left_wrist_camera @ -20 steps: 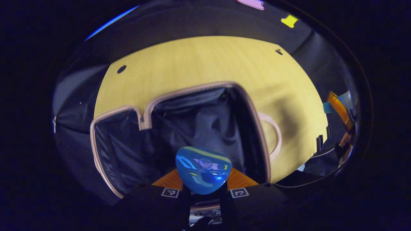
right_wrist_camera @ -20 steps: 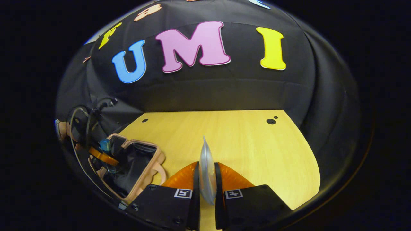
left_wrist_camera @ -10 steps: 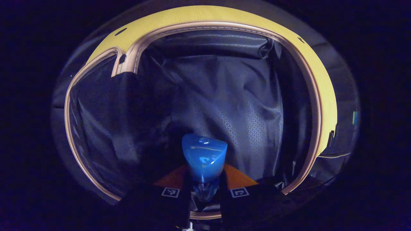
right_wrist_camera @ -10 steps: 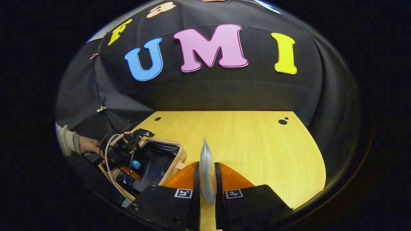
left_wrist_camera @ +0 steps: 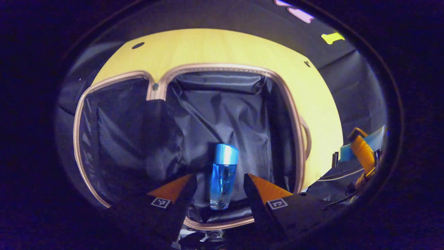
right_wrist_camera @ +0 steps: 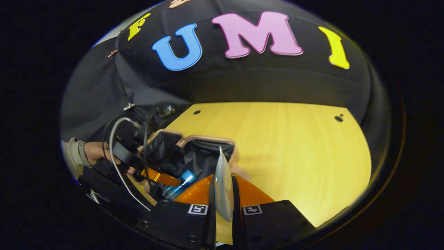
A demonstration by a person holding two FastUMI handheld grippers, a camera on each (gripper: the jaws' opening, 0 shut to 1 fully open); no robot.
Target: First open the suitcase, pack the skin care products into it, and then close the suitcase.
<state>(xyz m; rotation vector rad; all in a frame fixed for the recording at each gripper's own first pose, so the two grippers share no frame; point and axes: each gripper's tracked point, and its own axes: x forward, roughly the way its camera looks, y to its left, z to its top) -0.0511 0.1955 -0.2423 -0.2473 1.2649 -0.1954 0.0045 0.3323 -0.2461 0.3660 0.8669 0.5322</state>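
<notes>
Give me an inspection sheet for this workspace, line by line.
Surface: yellow wooden table, bare beyond the suitcase.
Job's things: suitcase lies open, dark lining showing; blue bottle lies inside it; a thin silvery packet is not yet packed.
Clutter: nothing seen.
Grippers: left tongs open, fingers either side of the bottle, not touching it; right tongs shut on the packet, above the table beside the suitcase.
Cables: a white cable loops by the hand holding the left tongs.
Surroundings: black cloth wall behind the table.
</notes>
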